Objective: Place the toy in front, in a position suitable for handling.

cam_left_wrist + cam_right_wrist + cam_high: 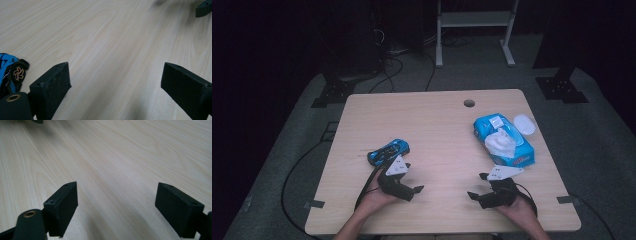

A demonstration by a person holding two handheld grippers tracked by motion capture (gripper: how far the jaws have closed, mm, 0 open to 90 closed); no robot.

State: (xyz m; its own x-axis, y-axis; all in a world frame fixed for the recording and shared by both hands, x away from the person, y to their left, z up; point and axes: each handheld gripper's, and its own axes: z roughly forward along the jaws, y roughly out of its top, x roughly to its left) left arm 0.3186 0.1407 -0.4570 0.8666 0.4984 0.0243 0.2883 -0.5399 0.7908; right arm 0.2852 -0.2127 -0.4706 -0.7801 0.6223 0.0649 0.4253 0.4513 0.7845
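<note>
Grippers rest low over the near edge of the pale wooden surface [437,125], one in each of the person's hands. The left gripper [412,182] sits at the near left, its grey three-cornered plate on top, and just beyond it on the far side lies a blue toy car [388,151] — close to the gripper but not between its jaws. In the left gripper view the jaws stand wide apart with nothing but bare wood grain between them, and the car's rear wheel, orange-spoked, shows at the left edge [10,72], beside the left jaw and apart from it. A black tip of the other gripper shows at the top right of that view.

The right gripper [478,187] is at the near right, also topped by a grey plate. Its jaws are spread wide as well — the right gripper view shows only empty surface between the two black pads. Beyond it, on the far right of the surface, lies a blue pack of wet wipes [507,142] with its white lid flipped open and a white wipe bunched up out of the opening. The pack lies just beyond the right gripper's plate; whether they touch cannot be told.
</note>
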